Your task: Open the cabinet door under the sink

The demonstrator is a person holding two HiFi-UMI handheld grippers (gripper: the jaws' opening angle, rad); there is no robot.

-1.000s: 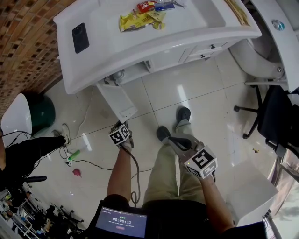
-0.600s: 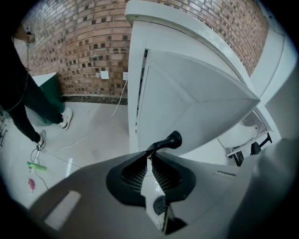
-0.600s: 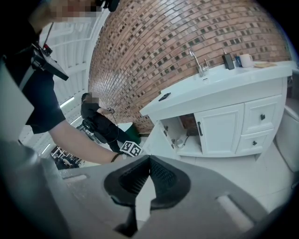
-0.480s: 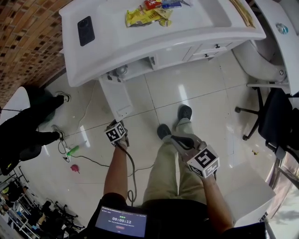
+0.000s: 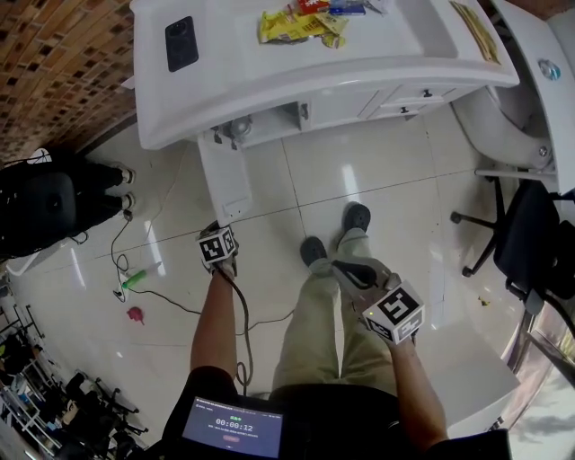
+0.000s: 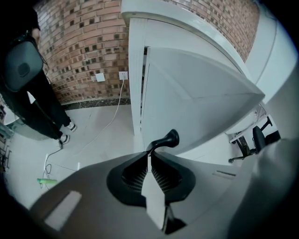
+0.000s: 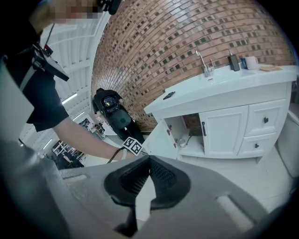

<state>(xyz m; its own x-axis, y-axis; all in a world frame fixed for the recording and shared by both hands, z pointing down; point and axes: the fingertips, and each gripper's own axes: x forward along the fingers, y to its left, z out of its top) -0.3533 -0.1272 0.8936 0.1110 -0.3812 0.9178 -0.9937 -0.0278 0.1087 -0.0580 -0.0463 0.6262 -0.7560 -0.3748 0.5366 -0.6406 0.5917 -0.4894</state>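
While the cabinet door (image 5: 225,175) under the sink (image 5: 404,31) stands swung open, the left gripper (image 6: 149,153) hovers at its black handle (image 6: 169,138), jaws closing to a narrow gap, nothing between them. The right gripper (image 7: 148,157) hangs well apart, jaws together, empty.

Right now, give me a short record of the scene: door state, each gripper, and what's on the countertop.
Cabinet door: open, compartment behind it exposed
Left gripper: jaws closing, black door handle at their tips; cannot tell whether it is pinched
Right gripper: jaws together, nothing between them
Countertop: black phone, yellow wrappers
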